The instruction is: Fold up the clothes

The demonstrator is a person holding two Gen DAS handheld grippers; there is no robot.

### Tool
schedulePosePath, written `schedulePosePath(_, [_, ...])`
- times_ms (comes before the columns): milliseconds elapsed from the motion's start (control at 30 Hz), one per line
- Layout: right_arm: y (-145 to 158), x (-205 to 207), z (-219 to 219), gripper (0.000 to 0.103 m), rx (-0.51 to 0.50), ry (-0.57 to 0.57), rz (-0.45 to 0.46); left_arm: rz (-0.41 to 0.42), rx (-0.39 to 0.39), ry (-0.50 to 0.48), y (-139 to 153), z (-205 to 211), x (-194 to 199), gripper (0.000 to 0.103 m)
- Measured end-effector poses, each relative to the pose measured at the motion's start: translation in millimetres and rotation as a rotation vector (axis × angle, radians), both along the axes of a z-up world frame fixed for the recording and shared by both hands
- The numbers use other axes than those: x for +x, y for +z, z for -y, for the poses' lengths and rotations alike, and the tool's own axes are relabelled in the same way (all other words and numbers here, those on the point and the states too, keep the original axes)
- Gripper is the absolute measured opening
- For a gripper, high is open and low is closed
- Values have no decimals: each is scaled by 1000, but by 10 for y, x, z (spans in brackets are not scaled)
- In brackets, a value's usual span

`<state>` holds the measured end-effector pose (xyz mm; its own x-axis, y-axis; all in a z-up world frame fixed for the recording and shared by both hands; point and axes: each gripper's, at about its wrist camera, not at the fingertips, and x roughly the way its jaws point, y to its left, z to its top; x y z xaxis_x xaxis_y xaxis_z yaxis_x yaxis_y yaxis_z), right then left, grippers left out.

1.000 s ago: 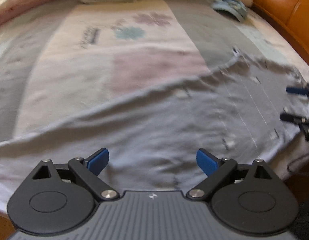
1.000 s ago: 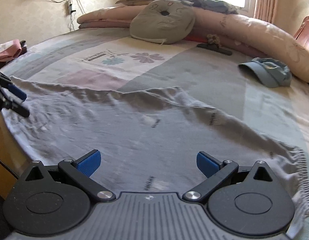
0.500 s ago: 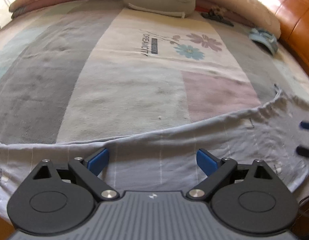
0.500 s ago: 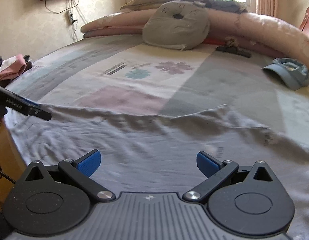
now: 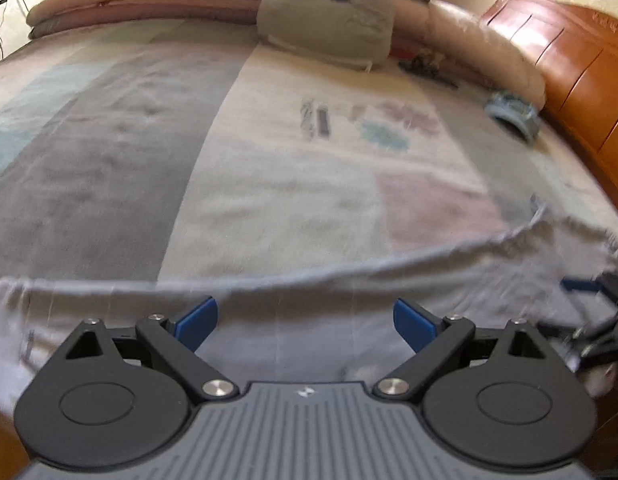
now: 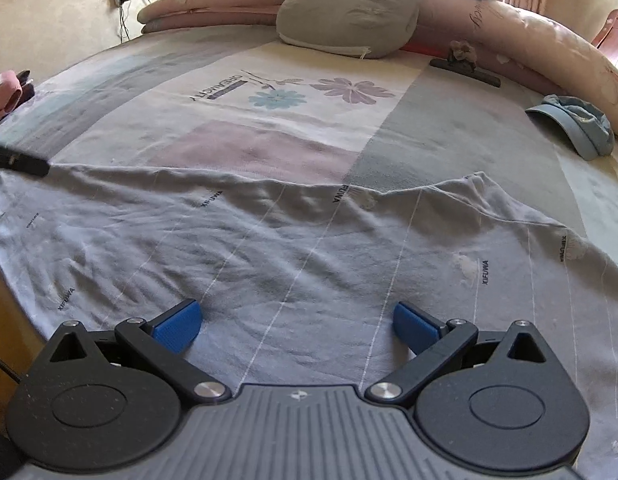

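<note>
A pale grey garment (image 6: 309, 248) with thin white stripes and small printed words lies spread flat along the near edge of the bed. In the left wrist view the same garment (image 5: 309, 308) forms a band across the bottom. My left gripper (image 5: 305, 322) hovers open just above the cloth, blue pads wide apart, nothing between them. My right gripper (image 6: 297, 326) is open too, low over the garment's middle. The right gripper's fingers (image 5: 581, 285) show at the right edge of the left wrist view, and the left gripper's finger (image 6: 19, 162) reaches the garment's far left edge in the right wrist view.
The patchwork bedspread (image 6: 269, 80) stretches behind the garment. A grey plush cushion (image 6: 349, 8) and rolled pink bedding (image 6: 509, 36) lie at the back. A blue cap (image 6: 577, 128) sits at the right, a dark clip (image 6: 465, 70) near it. An orange wooden headboard (image 5: 569, 64) borders the right.
Both cameras tilted up and pulled toward the bed's near edge, so more bedspread shows. The garment now lies flatter, its far edge straighter. Both grippers stayed open.
</note>
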<state>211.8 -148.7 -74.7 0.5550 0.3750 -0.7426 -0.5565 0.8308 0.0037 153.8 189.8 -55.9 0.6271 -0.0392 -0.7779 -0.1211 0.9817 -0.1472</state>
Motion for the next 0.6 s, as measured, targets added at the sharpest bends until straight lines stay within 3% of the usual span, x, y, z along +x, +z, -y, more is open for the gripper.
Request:
schedulePosePath(200, [37,62,-41,103,-29,9,-35,-65,105,123,-80,-328,-247,95])
schedulePosePath(400, [58,84,-71,103,-51,1,-60,11,70,51,51,-364,-271,95])
schedulePosePath(500, [71,103,-96,103,-64,-8,-78,-15,57,23,-73,-331,-242,95])
schedulePosePath(600, [107,119,-116,103,-67,-24,-98,-23,138,55,-148,-369,-325,95])
